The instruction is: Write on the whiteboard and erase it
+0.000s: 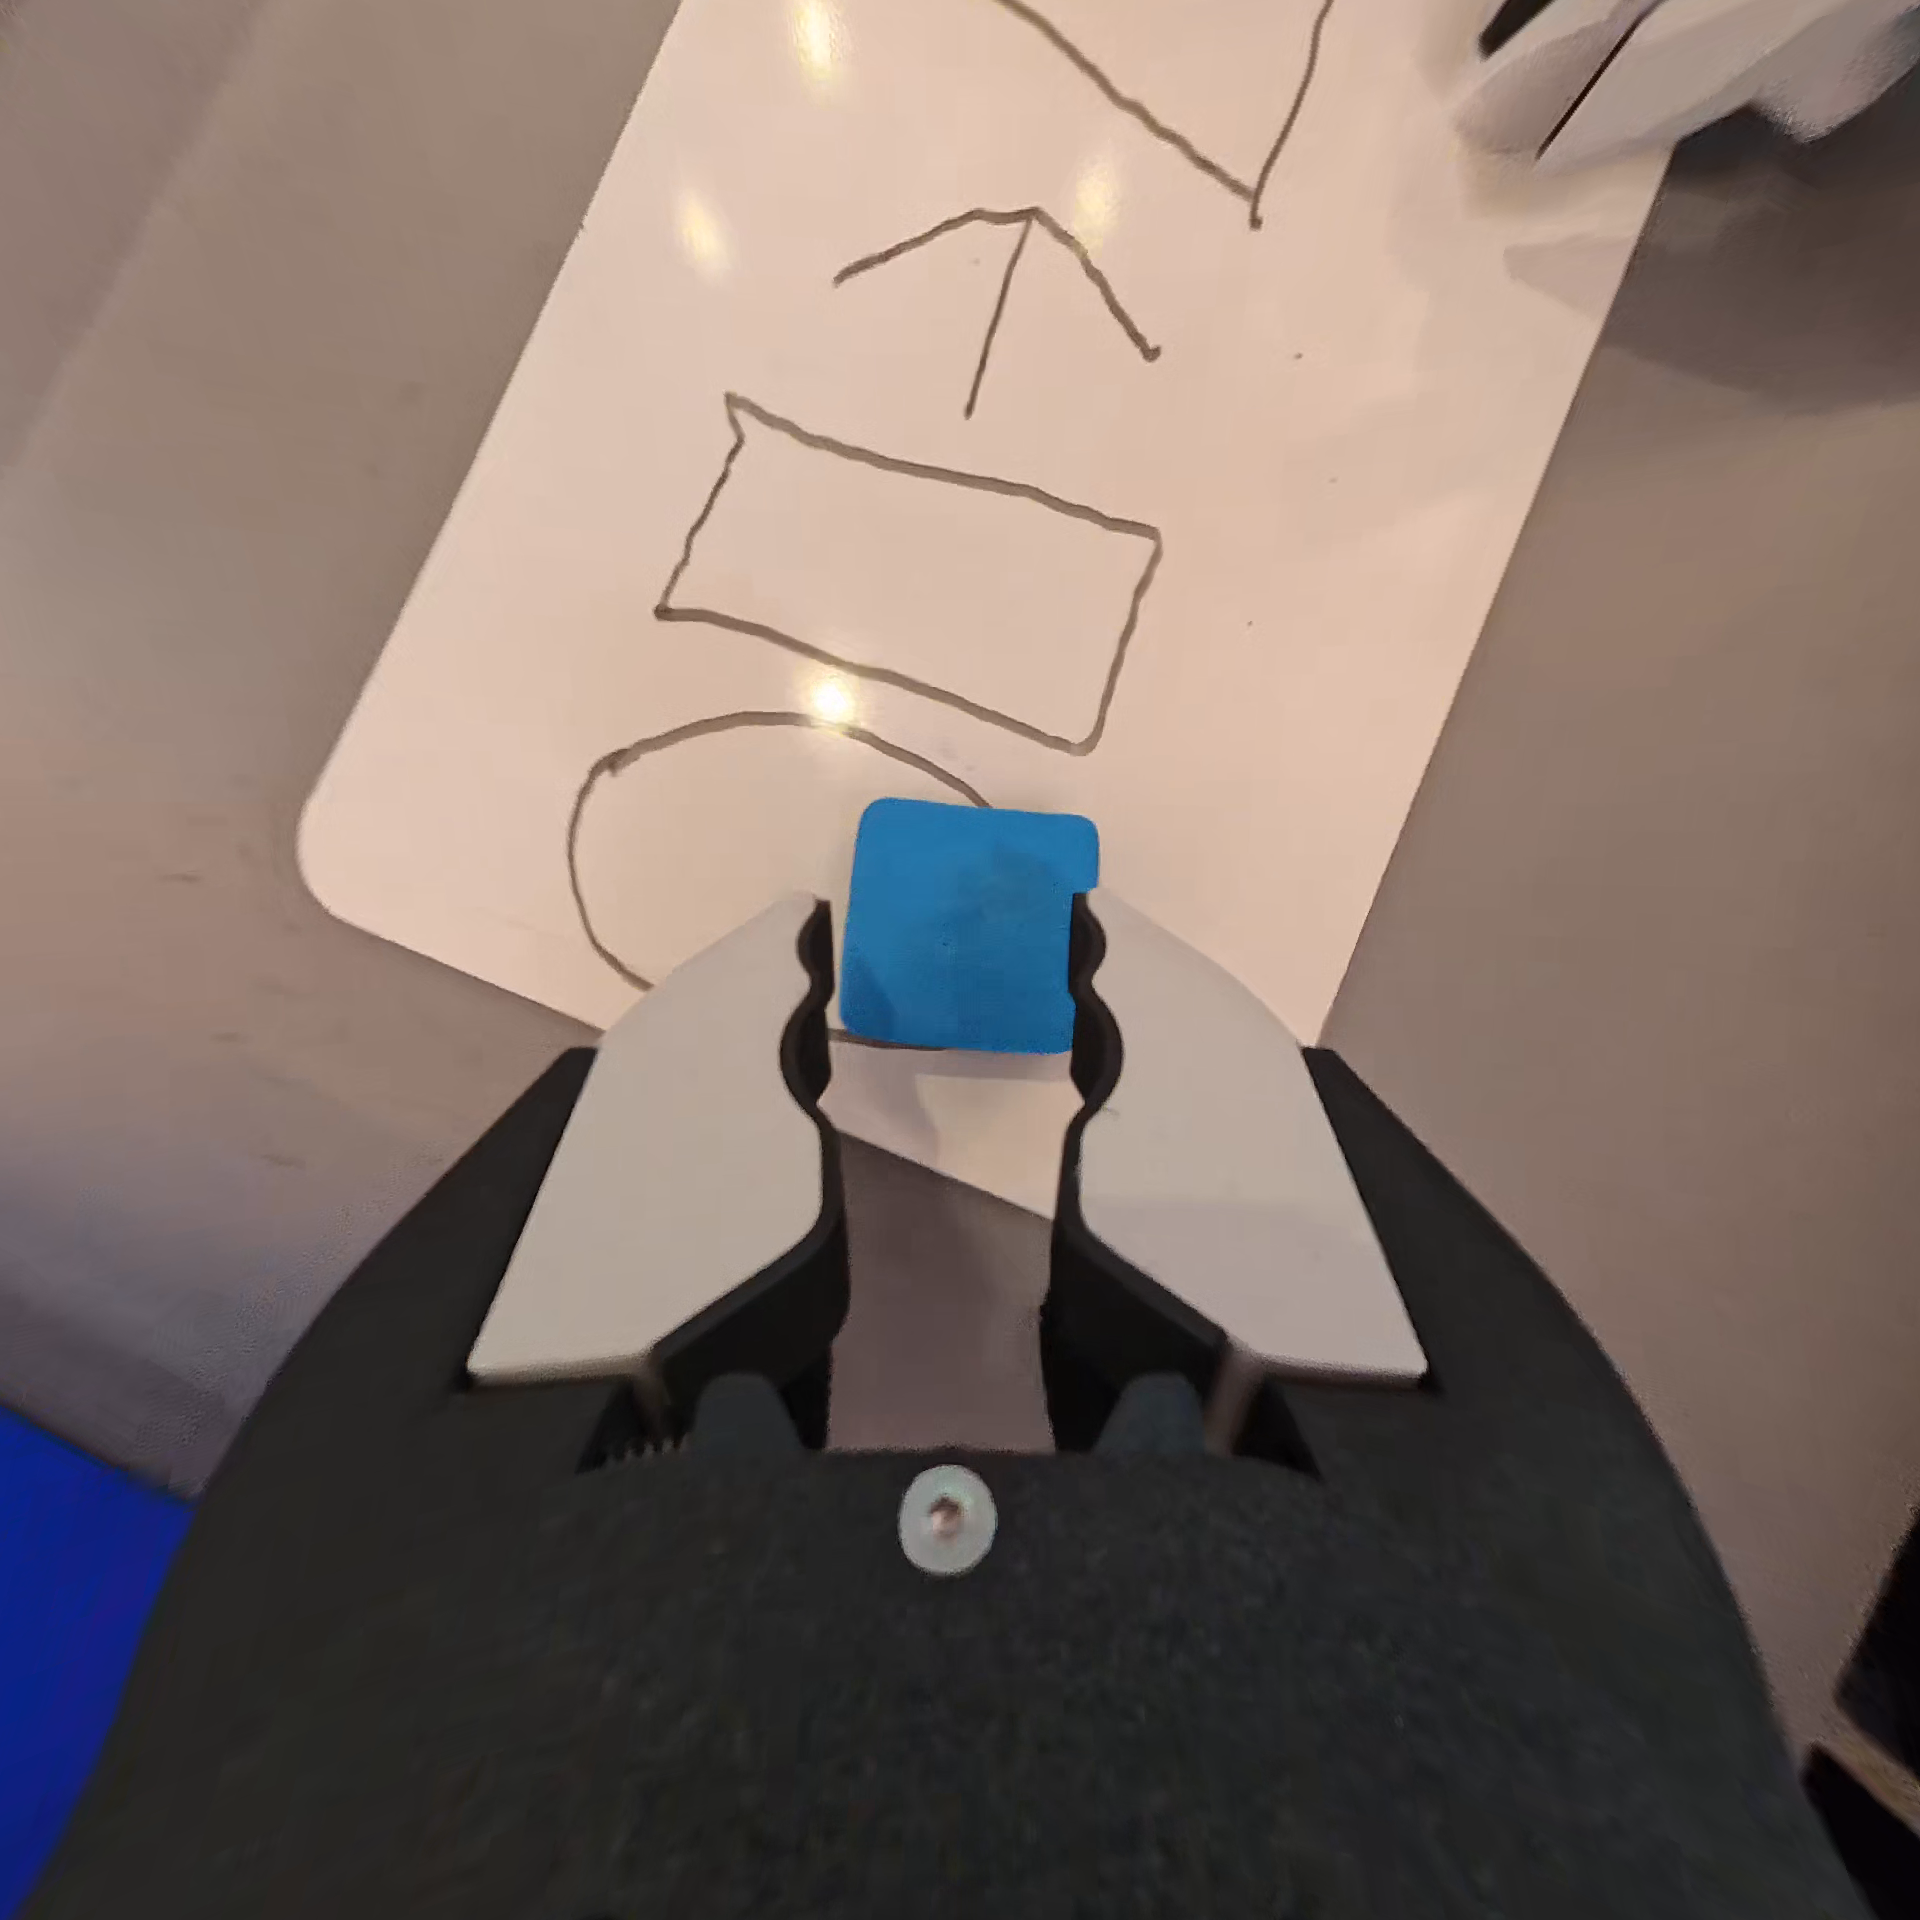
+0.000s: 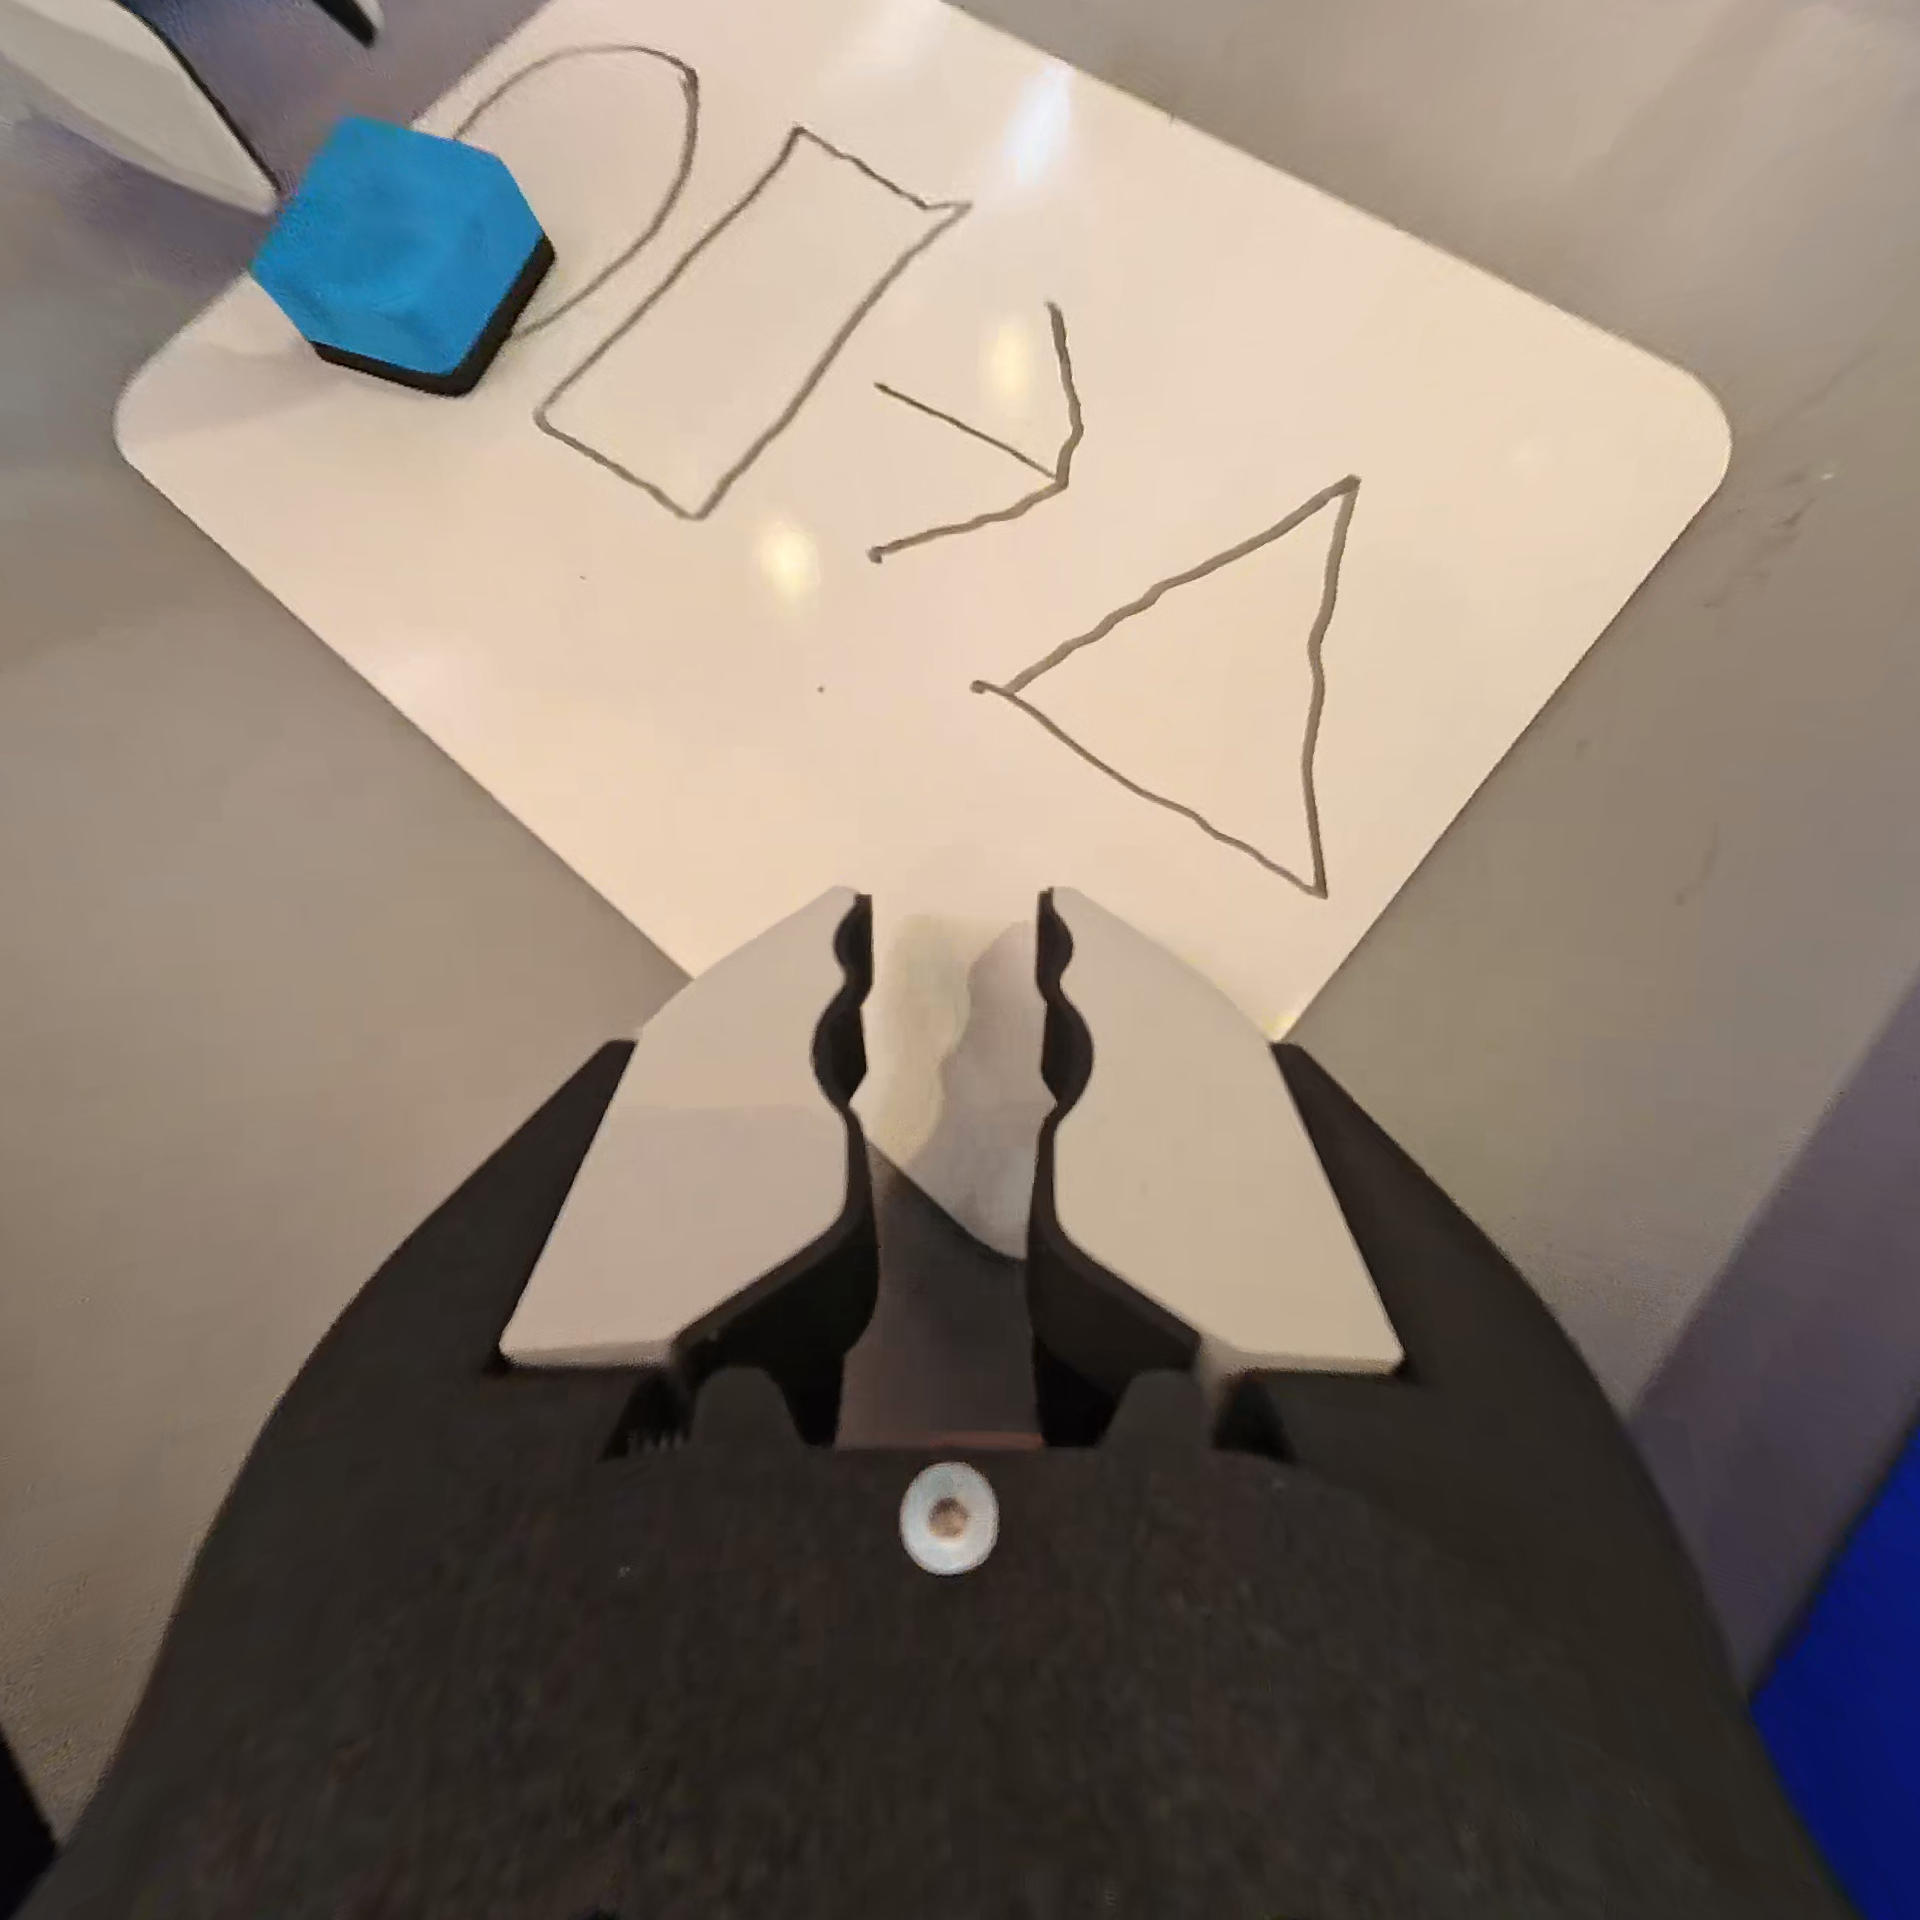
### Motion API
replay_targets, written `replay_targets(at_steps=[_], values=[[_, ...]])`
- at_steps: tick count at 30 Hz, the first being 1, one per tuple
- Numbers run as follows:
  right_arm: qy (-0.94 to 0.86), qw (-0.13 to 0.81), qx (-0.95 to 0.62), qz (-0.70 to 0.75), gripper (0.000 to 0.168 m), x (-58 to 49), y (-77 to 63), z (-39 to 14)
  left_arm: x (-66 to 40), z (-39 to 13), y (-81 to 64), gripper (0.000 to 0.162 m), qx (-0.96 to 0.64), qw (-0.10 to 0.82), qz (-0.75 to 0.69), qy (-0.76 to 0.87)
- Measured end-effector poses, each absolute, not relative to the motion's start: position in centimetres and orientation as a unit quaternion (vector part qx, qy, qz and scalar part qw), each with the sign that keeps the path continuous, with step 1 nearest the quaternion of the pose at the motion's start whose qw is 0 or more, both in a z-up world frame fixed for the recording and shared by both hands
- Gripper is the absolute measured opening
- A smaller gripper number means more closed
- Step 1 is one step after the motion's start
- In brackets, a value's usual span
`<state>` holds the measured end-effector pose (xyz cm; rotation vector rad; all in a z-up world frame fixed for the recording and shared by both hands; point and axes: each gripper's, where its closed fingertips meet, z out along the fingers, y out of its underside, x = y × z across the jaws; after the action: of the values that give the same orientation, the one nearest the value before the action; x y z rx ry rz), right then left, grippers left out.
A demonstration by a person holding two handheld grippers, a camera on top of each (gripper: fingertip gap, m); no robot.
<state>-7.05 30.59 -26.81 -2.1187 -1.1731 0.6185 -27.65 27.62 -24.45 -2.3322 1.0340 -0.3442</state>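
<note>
The white whiteboard lies flat on a grey table and carries dark marker drawings: a round outline, a rectangle, an arrow and a triangle. My left gripper is shut on a blue eraser with a black felt base. The eraser rests on the board's corner over the round outline. It also shows in the right wrist view, held by the left gripper's white fingers. My right gripper is open and empty, low over the board's near corner. It shows blurred at the left wrist view's top right.
The grey table surrounds the board on all sides. A blue surface lies past the table edge, also seen in the right wrist view. A dark object sits at the left wrist view's right edge.
</note>
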Motion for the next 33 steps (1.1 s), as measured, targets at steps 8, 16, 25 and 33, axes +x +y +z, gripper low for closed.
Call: replay_targets(at_steps=[8, 16, 25, 33], values=[[-0.455, 0.310, -0.813, 0.190, 0.010, -6.2, 30.9, -28.1, -27.4, -25.9, 27.0, 0.027, -0.871, 0.283, -0.123, 0.382], [-0.472, 0.334, -0.797, 0.175, 0.000, -6.3, 30.7, -28.2, -27.6, -26.1, 28.8, 0.009, -0.874, 0.246, -0.066, 0.414], [-0.459, 0.334, -0.803, 0.180, 0.000, -6.1, 31.2, -28.2, -27.1, -25.9, 29.7, 0.042, -0.869, 0.217, -0.063, 0.440], [-0.460, 0.338, -0.803, 0.171, 0.000, -6.1, 31.2, -28.2, -25.9, -25.3, 28.8, 0.058, -0.852, 0.178, -0.088, 0.484]])
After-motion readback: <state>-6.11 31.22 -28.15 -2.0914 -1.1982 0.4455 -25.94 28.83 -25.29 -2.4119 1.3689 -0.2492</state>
